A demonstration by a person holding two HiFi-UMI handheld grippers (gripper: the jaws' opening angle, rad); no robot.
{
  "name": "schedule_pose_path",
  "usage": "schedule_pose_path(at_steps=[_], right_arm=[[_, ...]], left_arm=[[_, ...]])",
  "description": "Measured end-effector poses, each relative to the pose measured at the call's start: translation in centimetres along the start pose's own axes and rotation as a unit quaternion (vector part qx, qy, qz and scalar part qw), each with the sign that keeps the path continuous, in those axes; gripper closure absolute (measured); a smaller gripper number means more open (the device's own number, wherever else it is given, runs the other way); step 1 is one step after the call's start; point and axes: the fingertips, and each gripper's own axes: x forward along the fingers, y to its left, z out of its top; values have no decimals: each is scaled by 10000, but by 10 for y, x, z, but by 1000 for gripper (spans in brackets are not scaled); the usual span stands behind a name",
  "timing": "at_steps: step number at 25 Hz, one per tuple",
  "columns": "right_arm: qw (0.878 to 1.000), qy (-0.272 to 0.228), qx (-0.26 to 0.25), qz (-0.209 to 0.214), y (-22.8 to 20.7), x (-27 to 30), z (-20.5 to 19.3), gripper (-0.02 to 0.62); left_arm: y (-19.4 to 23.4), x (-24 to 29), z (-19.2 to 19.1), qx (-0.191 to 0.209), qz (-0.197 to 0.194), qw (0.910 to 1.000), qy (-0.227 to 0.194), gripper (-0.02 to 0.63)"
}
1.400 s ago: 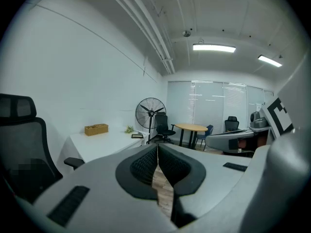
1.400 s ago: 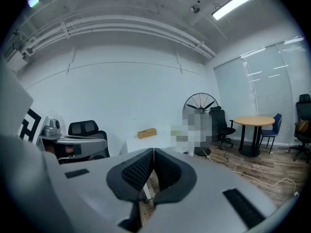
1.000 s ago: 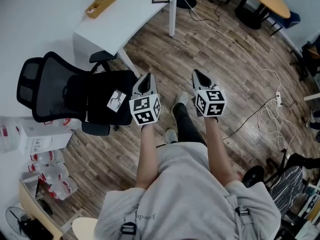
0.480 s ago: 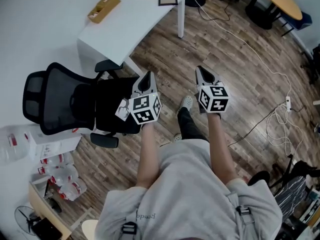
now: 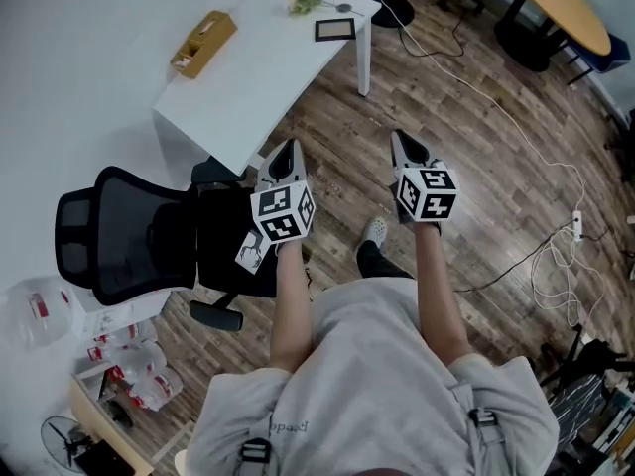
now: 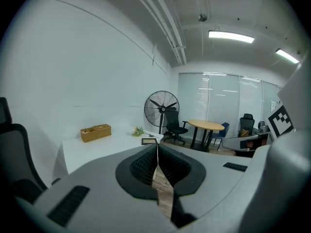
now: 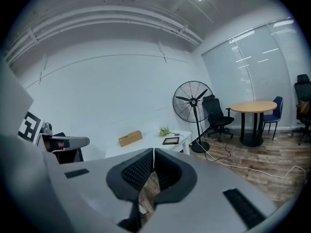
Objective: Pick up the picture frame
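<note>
Clenched and empty: left gripper, right gripper. Well ahead of both, picture frame judged light, rigid, fragile; take it by one edge

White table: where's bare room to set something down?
Bare: the broad middle of the white table, between the wicker box and the picture frame, plus the near end. Crowded: far corner, frame beside the plant sprig.

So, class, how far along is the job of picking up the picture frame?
Done: nothing yet; the frame lies untouched on the table. In hand: the left hand-held gripper and right hand-held gripper are shut, empty, short of the table. Left: reach, open, grasp, lift.
</note>
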Motion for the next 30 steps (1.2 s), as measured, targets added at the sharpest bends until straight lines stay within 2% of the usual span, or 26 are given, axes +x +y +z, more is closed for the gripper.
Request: schedule_pose_path(at_steps=[7, 10, 17, 26, 30], right_arm=[[9999, -29, 119, 6, -39, 49, 34, 571], [9998, -19, 189, 3, -58, 64, 41, 571], [9990, 3, 362, -251, -99, 83, 42, 571], [9991, 164, 339, -199, -93, 117, 34, 571], [9994, 133, 234, -222, -98, 143, 47, 571]], left_arm=[[-1, 74, 35, 133, -28, 9999, 18, 578], [5, 100, 47, 63, 49, 10000, -11, 580], [14, 128, 50, -29, 179, 9998, -14, 578], [47, 144, 40, -188, 351, 9992, 76, 580], [61, 173, 54, -275, 344, 9990, -23, 578]])
